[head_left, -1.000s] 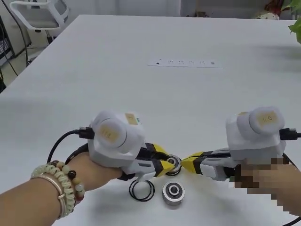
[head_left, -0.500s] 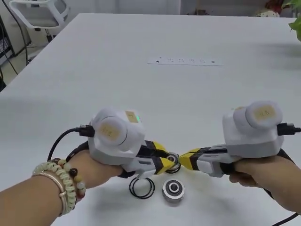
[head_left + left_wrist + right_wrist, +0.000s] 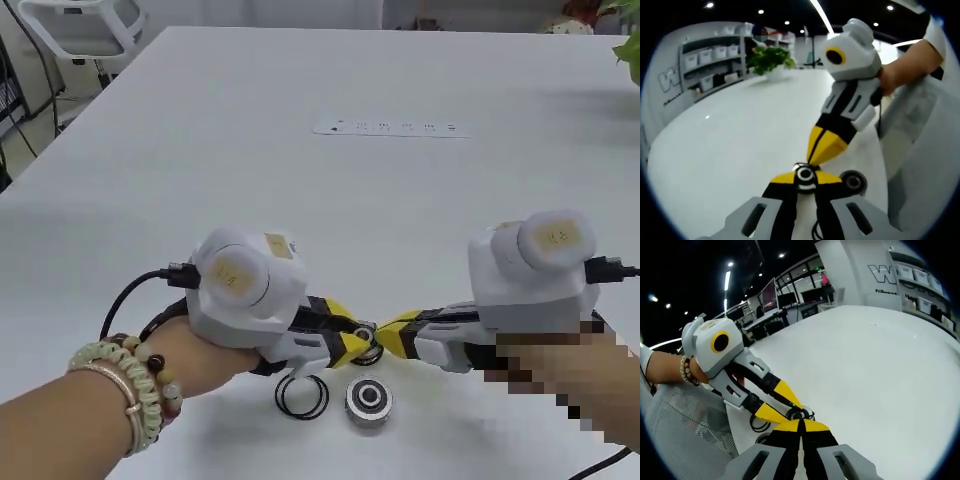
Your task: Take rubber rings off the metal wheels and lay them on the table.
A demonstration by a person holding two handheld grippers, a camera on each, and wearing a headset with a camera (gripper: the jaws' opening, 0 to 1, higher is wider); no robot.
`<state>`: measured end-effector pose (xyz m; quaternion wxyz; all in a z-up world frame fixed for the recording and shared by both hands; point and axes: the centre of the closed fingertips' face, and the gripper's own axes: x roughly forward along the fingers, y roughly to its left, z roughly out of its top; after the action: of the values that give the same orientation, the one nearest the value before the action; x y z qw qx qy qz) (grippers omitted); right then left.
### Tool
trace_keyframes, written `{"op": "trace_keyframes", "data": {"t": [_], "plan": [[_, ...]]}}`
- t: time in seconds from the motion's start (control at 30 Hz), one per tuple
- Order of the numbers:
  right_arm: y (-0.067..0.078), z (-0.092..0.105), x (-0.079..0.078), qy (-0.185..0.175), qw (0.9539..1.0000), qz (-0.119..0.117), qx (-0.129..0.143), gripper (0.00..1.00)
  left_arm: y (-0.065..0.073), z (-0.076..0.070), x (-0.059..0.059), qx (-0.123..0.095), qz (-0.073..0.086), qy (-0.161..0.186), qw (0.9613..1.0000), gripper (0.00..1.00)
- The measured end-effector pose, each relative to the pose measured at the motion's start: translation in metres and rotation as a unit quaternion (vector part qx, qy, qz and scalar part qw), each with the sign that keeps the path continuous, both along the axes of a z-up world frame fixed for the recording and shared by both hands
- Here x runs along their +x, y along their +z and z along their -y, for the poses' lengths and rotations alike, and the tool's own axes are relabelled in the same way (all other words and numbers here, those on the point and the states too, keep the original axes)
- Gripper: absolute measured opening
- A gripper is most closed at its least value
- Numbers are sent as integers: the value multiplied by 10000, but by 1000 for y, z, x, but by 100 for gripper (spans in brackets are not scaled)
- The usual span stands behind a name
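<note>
Metal wheel [image 3: 805, 174] pinched in left hand-held gripper [image 3: 806, 178]. Right hand-held gripper [image 3: 800, 423] pressed together, tip at wheel. Rubber rings [image 3: 302, 397] and second wheel [image 3: 368, 399] laid on surface [image 3: 300, 190].

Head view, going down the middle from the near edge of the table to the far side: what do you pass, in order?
In order: loose metal wheel → second wheel gripped in the left claw → socket strip set into the table.
</note>
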<state>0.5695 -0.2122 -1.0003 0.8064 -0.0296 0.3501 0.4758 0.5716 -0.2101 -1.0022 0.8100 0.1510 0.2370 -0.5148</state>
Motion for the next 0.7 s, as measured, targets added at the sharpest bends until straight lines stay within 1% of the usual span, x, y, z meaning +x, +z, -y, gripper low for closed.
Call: {"op": "trace_keyframes", "data": {"t": [0.13, 0.3, 0.33, 0.37, 0.4, 0.43, 0.47, 0.5, 0.53, 0.63, 0.7], "plan": [[1, -2, -1, 63, 9999, 75, -17, 0, 0, 0, 0, 0, 1, 4, 10000, 13], [3, -3, -1, 77, 9999, 75, 47, 0, 0, 0, 0, 2, 3, 6, 10000, 13], [5, -6, -2, 130, 9998, 63, 137, 0, 0, 0, 0, 2, 4, 6, 10000, 13], [13, -11, -2, 171, 9991, 146, 355, 0, 0, 0, 0, 0, 4, 11, 10000, 13], [25, -18, 0, 112, 9980, 243, 580, 0, 0, 0, 0, -2, 7, 17, 10000, 13], [22, -16, -1, 127, 9989, 225, 401, 0, 0, 0, 1, -4, 7, 25, 10000, 13], [18, -15, 0, 194, 9988, 380, 243, 0, 0, 1, 1, -8, 6, 28, 10000, 13], [17, -16, -1, 229, 9986, 406, 243, 0, 0, 1, 1, -10, 10, 27, 10000, 13], [13, -14, -2, 240, 9990, 344, 182, 0, 0, 1, 1, -16, 7, 31, 10000, 13], [12, -10, 0, 166, 9992, 330, 141, 0, 0, 1, 1, -20, 11, 38, 10000, 13], [11, -7, 2, 66, 9995, 266, 135, 0, 0, 1, 1, -47, 19, 58, 10000, 13]]}}
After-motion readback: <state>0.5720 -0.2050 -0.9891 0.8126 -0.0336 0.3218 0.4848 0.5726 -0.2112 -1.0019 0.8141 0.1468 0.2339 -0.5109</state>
